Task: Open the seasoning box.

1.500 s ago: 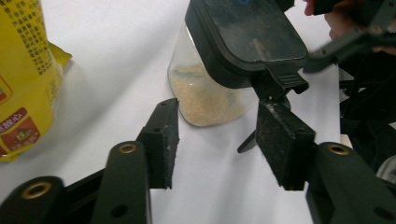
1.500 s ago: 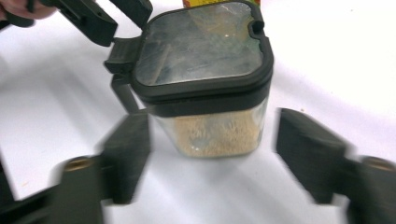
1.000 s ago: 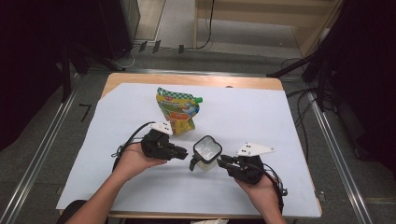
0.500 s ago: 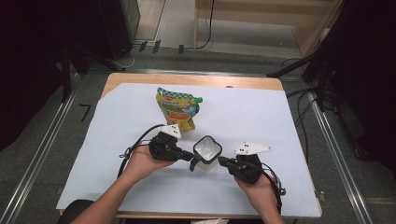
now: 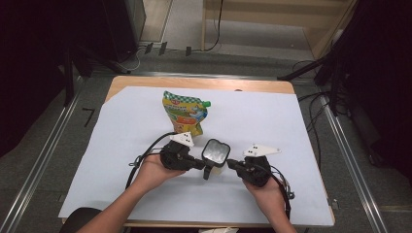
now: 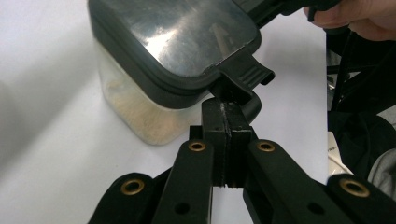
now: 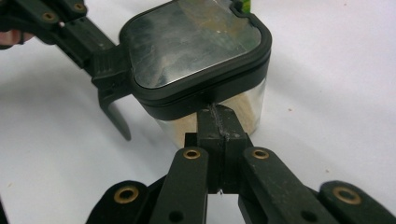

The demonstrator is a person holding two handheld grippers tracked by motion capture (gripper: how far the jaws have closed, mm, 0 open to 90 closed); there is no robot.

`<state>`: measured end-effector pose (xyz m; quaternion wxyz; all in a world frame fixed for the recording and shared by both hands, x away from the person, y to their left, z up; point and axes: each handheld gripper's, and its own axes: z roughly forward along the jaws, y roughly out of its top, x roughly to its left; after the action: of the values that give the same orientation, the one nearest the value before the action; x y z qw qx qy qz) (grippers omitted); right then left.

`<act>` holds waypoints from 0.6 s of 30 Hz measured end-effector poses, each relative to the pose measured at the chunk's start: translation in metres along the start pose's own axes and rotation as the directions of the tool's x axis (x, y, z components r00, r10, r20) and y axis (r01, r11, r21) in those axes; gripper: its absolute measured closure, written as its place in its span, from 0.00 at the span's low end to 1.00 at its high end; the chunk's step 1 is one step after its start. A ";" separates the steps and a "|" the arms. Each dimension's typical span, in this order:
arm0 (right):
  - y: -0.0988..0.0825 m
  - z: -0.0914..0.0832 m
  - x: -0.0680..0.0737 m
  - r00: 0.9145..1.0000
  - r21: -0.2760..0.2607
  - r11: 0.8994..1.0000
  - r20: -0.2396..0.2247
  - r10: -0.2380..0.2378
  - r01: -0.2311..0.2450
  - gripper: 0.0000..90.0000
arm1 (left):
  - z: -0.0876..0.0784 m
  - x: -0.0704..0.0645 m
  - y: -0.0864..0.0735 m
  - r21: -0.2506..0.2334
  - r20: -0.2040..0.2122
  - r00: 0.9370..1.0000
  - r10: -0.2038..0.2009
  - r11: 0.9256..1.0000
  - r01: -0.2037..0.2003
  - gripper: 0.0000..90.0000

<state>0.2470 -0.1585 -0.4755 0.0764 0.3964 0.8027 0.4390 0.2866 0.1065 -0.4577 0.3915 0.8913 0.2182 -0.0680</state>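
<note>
A small clear container (image 5: 216, 167) of pale powder stands on the white sheet, with a black-rimmed mirrored lid (image 5: 216, 151). A black latch (image 6: 245, 74) hangs off one lid edge. My left gripper (image 5: 200, 166) comes in from the left, shut, with its tips (image 6: 226, 112) touching the latch from below. In the right gripper view that latch (image 7: 112, 88) is at the left, with the left gripper (image 7: 91, 44) against it. My right gripper (image 5: 230, 164) is shut too, its tips (image 7: 217, 116) pressed to the container wall (image 7: 247, 109) just under the lid rim. No object is between either pair of pads.
A colourful spouted pouch (image 5: 184, 111) with a green cap lies flat behind the container. The white sheet (image 5: 291, 126) covers most of the wooden table (image 5: 194, 82). Cables trail from both grippers toward the front edge. Dark floor and metal rails flank the table.
My left gripper has slid to the right, up to the container's latch. The right gripper and the container have stayed in place.
</note>
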 end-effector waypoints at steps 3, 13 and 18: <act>0.001 0.002 -0.003 1.000 -0.006 1.000 0.002 0.008 -0.008 1.00 | 0.002 0.000 0.000 -0.008 0.005 1.000 -0.003 1.000 0.003 1.00; 0.004 0.011 -0.015 0.999 -0.018 0.999 0.022 0.037 -0.037 1.00 | 0.014 -0.003 0.004 -0.047 0.052 0.999 -0.012 0.999 0.015 1.00; 0.005 0.007 -0.015 0.999 -0.024 0.999 0.020 0.030 -0.029 1.00 | 0.012 -0.005 0.004 -0.031 0.067 0.998 -0.006 0.999 0.008 0.99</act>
<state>0.2634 -0.1628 -0.4796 0.0830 0.4118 0.7906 0.4455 0.2842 0.0936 -0.4611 0.4124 0.8815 0.2093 -0.0956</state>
